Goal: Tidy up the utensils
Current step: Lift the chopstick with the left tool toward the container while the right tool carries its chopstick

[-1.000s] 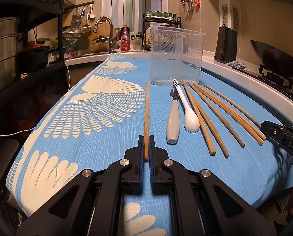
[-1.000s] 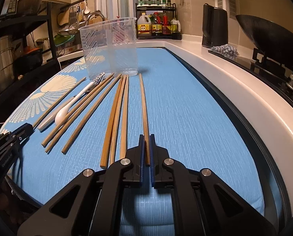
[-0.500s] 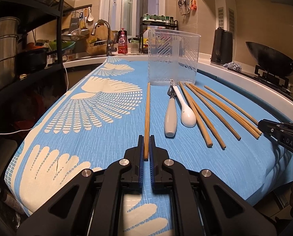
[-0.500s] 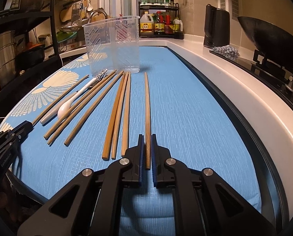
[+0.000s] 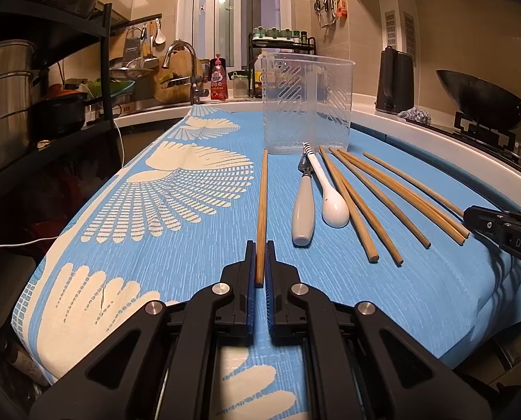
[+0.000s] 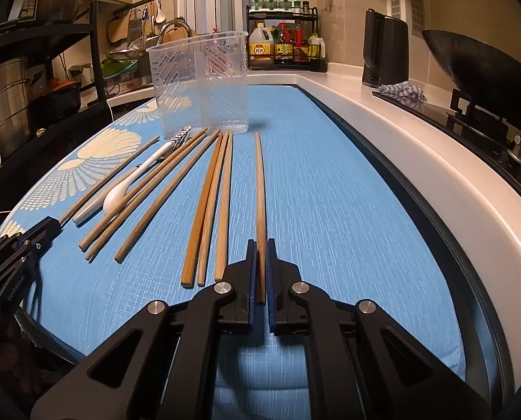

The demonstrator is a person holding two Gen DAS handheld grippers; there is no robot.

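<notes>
My left gripper (image 5: 259, 245) is shut on the near end of a wooden chopstick (image 5: 262, 206) that points toward the clear plastic utensil holder (image 5: 306, 103). My right gripper (image 6: 260, 245) is shut on another wooden chopstick (image 6: 259, 189), also pointing toward the holder (image 6: 201, 84). Both chopsticks are lifted slightly off the blue cloth. Several more chopsticks (image 5: 372, 199) lie on the cloth, with a white spoon (image 5: 327, 192) and a white-handled utensil (image 5: 303, 210) beside them. The holder looks empty.
A blue patterned cloth (image 5: 155, 231) covers the counter. A black shelf with pots (image 5: 12, 98) stands left. A wok (image 6: 477, 66) on a stove and a black kettle (image 6: 384, 52) are right. A sink tap (image 5: 185, 66) and a bottle rack (image 6: 285, 45) are at the back.
Both grippers have lifted their chopsticks slightly and drawn back a little; the views sit lower and more level toward the holder. The other utensils have not moved.
</notes>
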